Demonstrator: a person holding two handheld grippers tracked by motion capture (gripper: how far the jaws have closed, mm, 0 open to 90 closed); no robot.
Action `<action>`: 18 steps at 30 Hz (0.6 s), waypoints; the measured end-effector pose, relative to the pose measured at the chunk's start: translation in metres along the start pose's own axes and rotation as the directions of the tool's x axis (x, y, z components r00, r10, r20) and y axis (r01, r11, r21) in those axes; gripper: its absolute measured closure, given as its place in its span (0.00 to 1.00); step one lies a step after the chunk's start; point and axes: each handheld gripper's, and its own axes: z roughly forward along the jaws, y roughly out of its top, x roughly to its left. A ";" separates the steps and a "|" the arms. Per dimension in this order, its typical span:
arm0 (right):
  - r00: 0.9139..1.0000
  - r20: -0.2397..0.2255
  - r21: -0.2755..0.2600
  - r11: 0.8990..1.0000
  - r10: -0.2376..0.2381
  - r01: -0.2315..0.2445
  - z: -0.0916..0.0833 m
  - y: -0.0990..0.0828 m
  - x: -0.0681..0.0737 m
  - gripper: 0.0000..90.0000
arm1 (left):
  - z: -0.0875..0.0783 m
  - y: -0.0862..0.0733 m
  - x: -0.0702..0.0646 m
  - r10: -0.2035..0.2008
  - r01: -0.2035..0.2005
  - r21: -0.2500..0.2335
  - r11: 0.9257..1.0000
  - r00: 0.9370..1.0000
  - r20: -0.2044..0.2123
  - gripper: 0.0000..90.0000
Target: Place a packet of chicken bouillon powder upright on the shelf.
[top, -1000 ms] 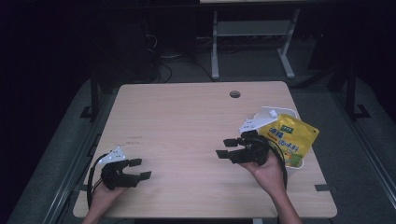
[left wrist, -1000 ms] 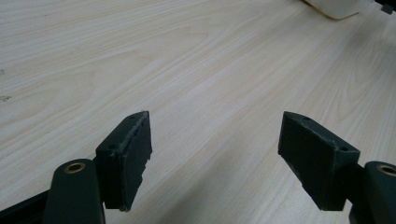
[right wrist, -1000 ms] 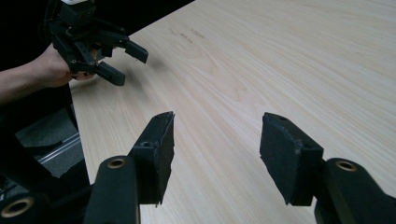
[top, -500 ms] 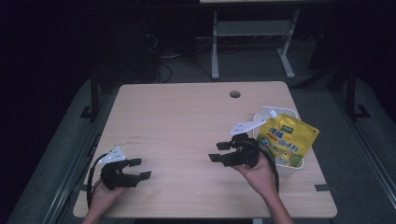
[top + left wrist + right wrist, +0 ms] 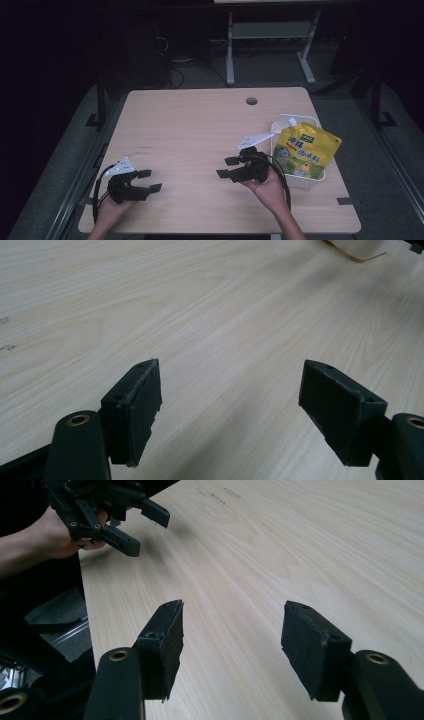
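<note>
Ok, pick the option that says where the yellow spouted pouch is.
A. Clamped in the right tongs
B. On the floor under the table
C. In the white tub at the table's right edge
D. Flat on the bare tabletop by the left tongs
C: the yellow pouch lies in the white tub, with the open, empty right tongs beside it.

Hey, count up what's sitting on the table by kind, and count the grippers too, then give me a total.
Yellow pouch: 1
White tub holding the pouch: 1
Left gripper and right gripper, both with fingers apart and nothing between them: 2
Total: 4
</note>
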 end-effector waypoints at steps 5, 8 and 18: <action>1.000 -0.007 0.010 1.000 0.000 0.000 0.008 -0.003 0.001 0.45 | 0.000 0.000 -0.001 0.006 -0.006 0.000 1.000 1.000 0.000 0.27; 1.000 -0.010 0.016 1.000 0.003 -0.003 0.012 -0.006 0.001 0.44 | 0.001 0.000 -0.002 0.007 -0.007 0.002 1.000 1.000 0.000 0.27; 1.000 -0.020 0.038 0.999 0.001 -0.001 0.026 -0.014 0.003 0.42 | 0.002 0.002 -0.005 0.023 -0.023 0.010 1.000 1.000 -0.001 0.26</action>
